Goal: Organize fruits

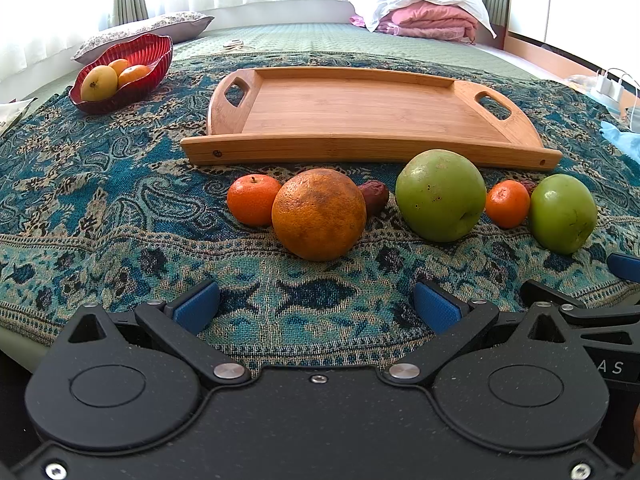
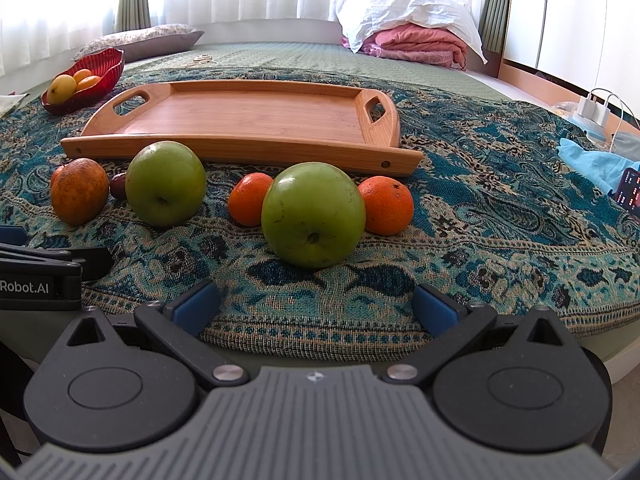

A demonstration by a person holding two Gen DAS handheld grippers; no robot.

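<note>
A row of fruit lies on the patterned cloth in front of a wooden tray [image 1: 360, 108] [image 2: 248, 116]. In the left wrist view: a small tangerine [image 1: 253, 199], a large orange [image 1: 319, 214], a dark red date [image 1: 374, 196], a green apple [image 1: 440, 195], another tangerine [image 1: 507, 203] and a second green apple [image 1: 562, 213]. My left gripper [image 1: 316, 308] is open and empty, just short of the large orange. My right gripper [image 2: 316, 308] is open and empty, just short of a green apple [image 2: 313, 214]; the other apple [image 2: 165, 182] and a tangerine [image 2: 386, 205] flank it.
A red glass bowl [image 1: 138, 60] [image 2: 108, 68] with yellow and orange fruit stands at the back left. Folded pink bedding and a white pillow [image 2: 408, 36] lie at the back. A blue cloth [image 2: 592, 164] and a phone [image 2: 630, 192] are at the right edge.
</note>
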